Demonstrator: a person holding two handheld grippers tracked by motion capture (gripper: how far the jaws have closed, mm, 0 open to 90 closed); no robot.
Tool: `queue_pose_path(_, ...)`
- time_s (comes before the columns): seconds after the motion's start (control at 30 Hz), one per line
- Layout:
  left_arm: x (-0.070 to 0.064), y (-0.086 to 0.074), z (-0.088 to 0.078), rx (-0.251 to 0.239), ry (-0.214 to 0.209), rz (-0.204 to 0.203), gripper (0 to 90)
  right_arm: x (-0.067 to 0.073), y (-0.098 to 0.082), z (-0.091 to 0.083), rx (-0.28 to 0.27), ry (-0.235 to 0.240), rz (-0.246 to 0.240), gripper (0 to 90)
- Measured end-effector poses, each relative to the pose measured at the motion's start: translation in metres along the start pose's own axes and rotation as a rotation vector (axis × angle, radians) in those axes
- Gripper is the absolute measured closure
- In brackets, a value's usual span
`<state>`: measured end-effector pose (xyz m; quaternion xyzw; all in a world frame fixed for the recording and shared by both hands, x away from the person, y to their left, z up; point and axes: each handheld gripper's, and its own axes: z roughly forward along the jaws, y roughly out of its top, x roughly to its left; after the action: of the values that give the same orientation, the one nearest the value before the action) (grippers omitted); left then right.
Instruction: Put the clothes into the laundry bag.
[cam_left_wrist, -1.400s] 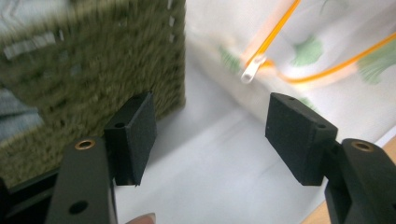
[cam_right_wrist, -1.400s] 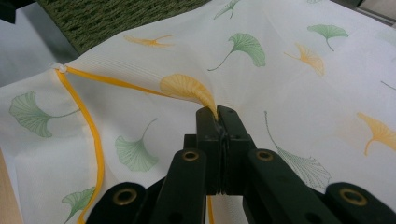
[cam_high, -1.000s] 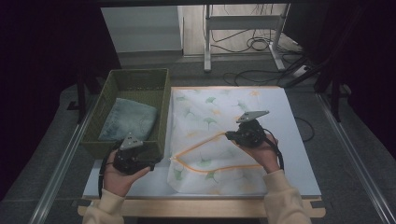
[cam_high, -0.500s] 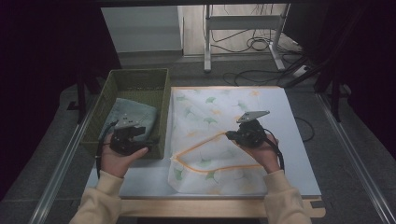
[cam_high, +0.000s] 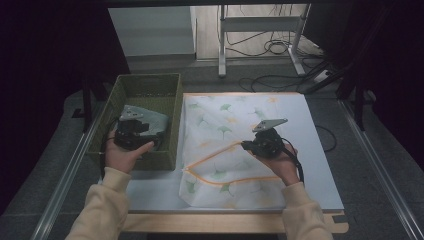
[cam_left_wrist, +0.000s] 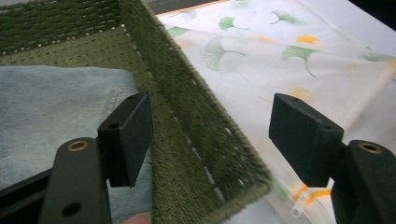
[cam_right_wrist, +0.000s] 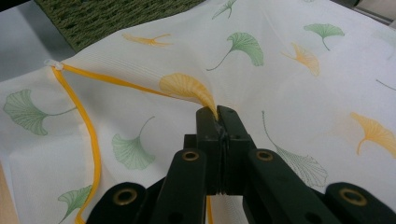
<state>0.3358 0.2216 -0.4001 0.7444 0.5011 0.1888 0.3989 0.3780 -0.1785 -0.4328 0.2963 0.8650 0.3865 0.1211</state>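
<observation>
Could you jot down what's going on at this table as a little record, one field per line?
Setting: white table seen from above
Main item: white mesh bag with a ginkgo leaf print and orange zip, lying flat
Basket: green woven basket left of the bag
In basket: folded pale blue cloth
Right gripper: shut, pinching a fold of the bag
Left gripper: open, nothing between its jaws, held over the basket's near corner
Likely aim: opening the bag to put the cloth in, though that is a guess
</observation>
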Motion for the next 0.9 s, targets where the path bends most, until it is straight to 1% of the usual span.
queue_pose_path(0.17,0.007,0.004,0.004,0.012,0.018,-0.002,30.3,0.000,0.000,0.000,0.002,0.002,0.002,88.0)
queue_pose_path(0.23,0.009,0.006,0.006,0.018,0.029,0.003,30.2,-0.001,0.000,0.000,0.003,0.002,0.002,88.0)
queue_pose_path(0.33,0.013,0.008,0.009,0.023,0.034,-0.010,30.3,-0.001,-0.001,0.001,0.004,0.001,0.003,88.0)
queue_pose_path(0.43,0.016,0.009,0.013,0.036,0.045,-0.014,30.2,0.000,-0.001,0.002,0.003,0.001,-0.002,88.0)
queue_pose_path(0.63,0.023,0.011,0.019,0.050,0.065,-0.014,30.0,-0.001,-0.001,0.003,0.008,0.001,-0.004,88.0)
queue_pose_path(0.77,0.027,0.012,0.022,0.052,0.075,-0.024,30.0,-0.001,-0.001,0.002,0.006,0.001,-0.003,88.0)
queue_pose_path(0.9,0.030,0.012,0.026,0.068,0.091,-0.019,29.8,-0.001,-0.001,0.003,0.007,0.002,-0.003,88.0)
